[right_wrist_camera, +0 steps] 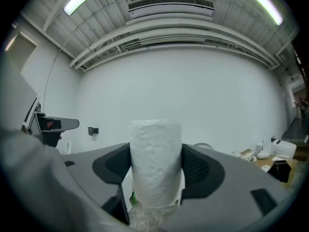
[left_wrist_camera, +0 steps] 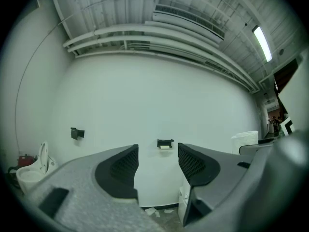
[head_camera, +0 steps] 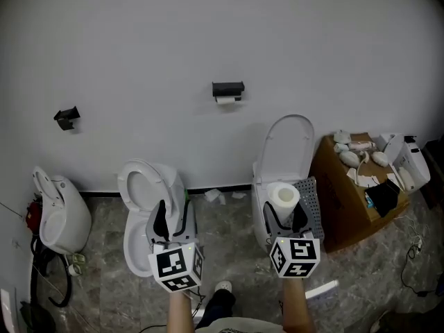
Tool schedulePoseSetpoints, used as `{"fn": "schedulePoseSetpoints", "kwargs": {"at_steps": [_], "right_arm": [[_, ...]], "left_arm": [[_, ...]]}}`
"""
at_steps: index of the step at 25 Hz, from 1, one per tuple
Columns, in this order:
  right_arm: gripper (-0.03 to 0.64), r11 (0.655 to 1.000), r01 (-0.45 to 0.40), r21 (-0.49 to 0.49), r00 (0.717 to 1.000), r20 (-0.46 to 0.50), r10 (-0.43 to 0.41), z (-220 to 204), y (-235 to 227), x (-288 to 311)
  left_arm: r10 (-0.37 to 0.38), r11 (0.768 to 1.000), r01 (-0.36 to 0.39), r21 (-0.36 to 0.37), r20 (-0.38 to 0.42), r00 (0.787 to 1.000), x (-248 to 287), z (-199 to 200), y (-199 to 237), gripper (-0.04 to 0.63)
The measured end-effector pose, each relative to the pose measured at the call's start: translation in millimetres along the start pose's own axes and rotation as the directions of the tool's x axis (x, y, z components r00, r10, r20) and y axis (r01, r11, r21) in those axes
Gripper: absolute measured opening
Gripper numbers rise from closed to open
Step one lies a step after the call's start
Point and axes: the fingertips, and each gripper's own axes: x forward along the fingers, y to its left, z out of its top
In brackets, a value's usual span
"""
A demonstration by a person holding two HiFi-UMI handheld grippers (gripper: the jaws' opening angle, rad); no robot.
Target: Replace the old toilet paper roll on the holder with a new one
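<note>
White wall [head_camera: 139,40] spans the background. At left, the left gripper [head_camera: 171,215] has its jaws spread with nothing between them. Further right, the black holder [head_camera: 228,89] on the wall carries the old roll [head_camera: 225,100], and the right gripper [head_camera: 284,217] pinches the new roll [head_camera: 284,195] upright, well apart from it.

New roll [head_camera: 284,197]: white, full, upright, clamped in right gripper [head_camera: 284,217]. Old roll [head_camera: 225,100]: nearly spent, on black wall holder [head_camera: 228,88].

Left gripper [head_camera: 171,217] level, pointing forward, fingers [left_wrist_camera: 118,170] apart, nothing between them. Right gripper [head_camera: 285,214] level alongside it, fingers [right_wrist_camera: 198,170] pressed on both sides of an upright toilet paper roll [right_wrist_camera: 156,163].
</note>
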Motion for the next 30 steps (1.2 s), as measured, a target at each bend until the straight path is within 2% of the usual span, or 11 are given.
{"fn": "schedulePoseSetpoints", "kwargs": {"at_steps": [12, 17, 30], "right_arm": [[0.301, 0.998, 0.061, -0.008, 0.998, 0.017, -0.06, 16.7, -2.1, 135.2], [0.301, 0.998, 0.064, -0.013, 0.998, -0.006, -0.064, 12.4, -1.0, 171.8], [0.301, 0.999, 0.044, -0.029, 0.998, -0.043, -0.045, 5.4, -7.4, 242.6]], "left_arm": [[-0.075, 0.997, 0.075, 0.003, 0.011, 0.997, 148.4, 5.2, 31.9, 0.238], [-0.097, 0.995, 0.097, 0.005, -0.001, 0.995, 184.4, -0.8, 39.4, 0.236], [-0.083, 0.997, 0.083, -0.009, -0.03, 0.996, 251.4, -16.6, 54.4, 0.236]]}}
